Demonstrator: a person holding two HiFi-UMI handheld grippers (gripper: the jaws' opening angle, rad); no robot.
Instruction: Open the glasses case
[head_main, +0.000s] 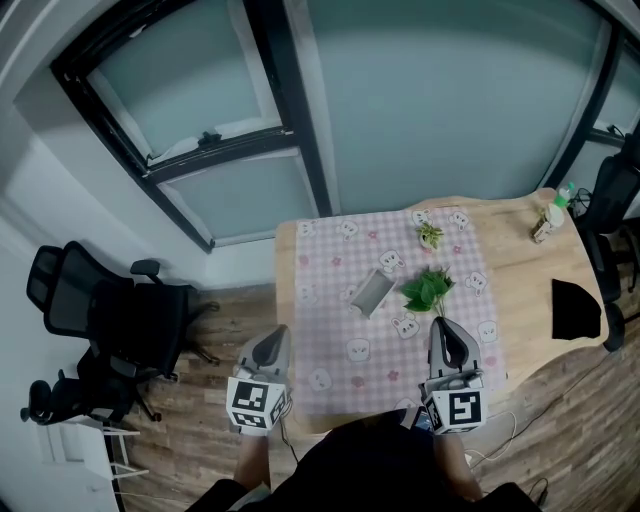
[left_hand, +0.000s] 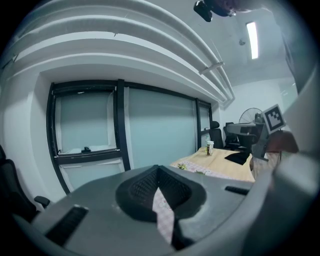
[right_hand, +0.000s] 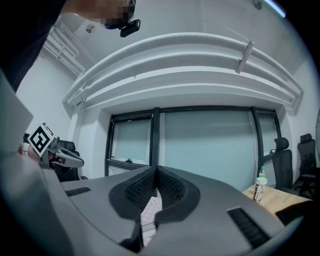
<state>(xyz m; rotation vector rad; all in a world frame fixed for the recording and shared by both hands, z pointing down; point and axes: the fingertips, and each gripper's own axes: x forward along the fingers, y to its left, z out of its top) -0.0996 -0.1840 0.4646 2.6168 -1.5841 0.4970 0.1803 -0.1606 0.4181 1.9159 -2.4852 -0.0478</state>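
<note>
The grey glasses case (head_main: 371, 292) lies slantwise on the pink checked cloth (head_main: 330, 330) in the middle of the table; from the head view I cannot tell whether its lid is up. My left gripper (head_main: 277, 333) hovers at the table's near left corner, well short of the case, with its jaws together and nothing in them (left_hand: 158, 170). My right gripper (head_main: 441, 325) hangs over the cloth's near right part, below a sprig of green leaves (head_main: 428, 290), also shut and holding nothing (right_hand: 156, 170). Neither gripper touches the case.
A small potted plant (head_main: 430, 234) stands at the cloth's far side. A black pouch (head_main: 576, 308) lies on the bare wood at right, and a bottle (head_main: 545, 225) stands at the far right corner. Black office chairs (head_main: 100, 320) stand on the floor to the left.
</note>
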